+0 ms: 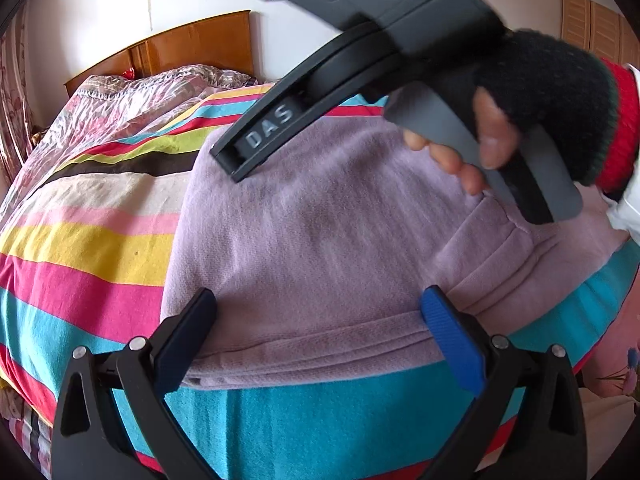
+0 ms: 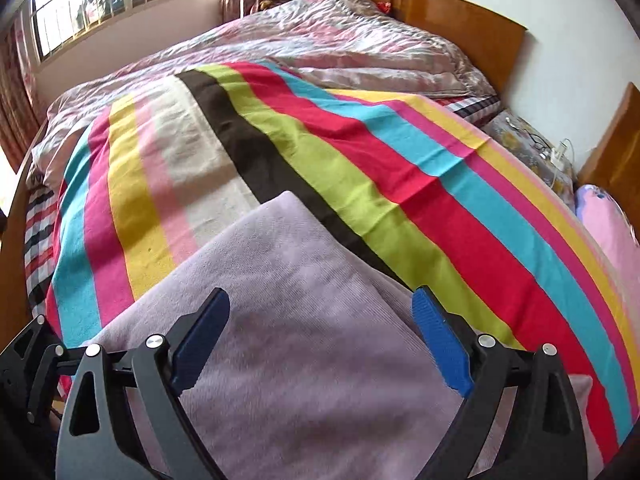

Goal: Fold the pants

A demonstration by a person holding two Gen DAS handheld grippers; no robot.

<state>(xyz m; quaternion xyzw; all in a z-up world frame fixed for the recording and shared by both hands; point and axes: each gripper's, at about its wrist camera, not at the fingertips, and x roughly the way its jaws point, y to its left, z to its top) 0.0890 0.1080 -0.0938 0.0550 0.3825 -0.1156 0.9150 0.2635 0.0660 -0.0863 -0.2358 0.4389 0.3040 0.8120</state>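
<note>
Presently catalogued: one pair of lilac pants (image 1: pixel 320 232), folded into a compact stack, lying flat on a striped blanket (image 1: pixel 100 236) on a bed with a wooden headboard (image 1: pixel 180 48).

Item, left gripper (image 1: pixel 318 332): fingers spread wide, holding nothing. The near folded edge of the pants, showing several layers, lay between and just ahead of the two fingers, which framed it from either side.

Item, right gripper (image 2: pixel 320 340): fingers likewise spread wide, holding nothing. It hung over the pants, with fabric filling the view between and beneath the fingers; whether the tips touched the cloth could not be told. In the left view its body crossed above the far part of the stack, held by a hand (image 1: pixel 532 120) in a fingerless black glove.

Condition of task, by judgement: folding appeared nearly or wholly complete, the step in hand being a last flattening or squaring of the stack.

Handling notes, by judgement:
- Pressing should be done with the flats of the fingers, not the tips, since soft fleece bunches and drags easily.
- Strokes should run from the fold outward, so that the layers stayed aligned.
- The layered near edge ought to be steadied by the left tool while the right smoothed the top.
- A pocket seam (image 1: pixel 500 224) at the right side looked raised and might want smoothing.
- Closing a tool on the top layer alone risked lifting it and undoing the fold.
</note>
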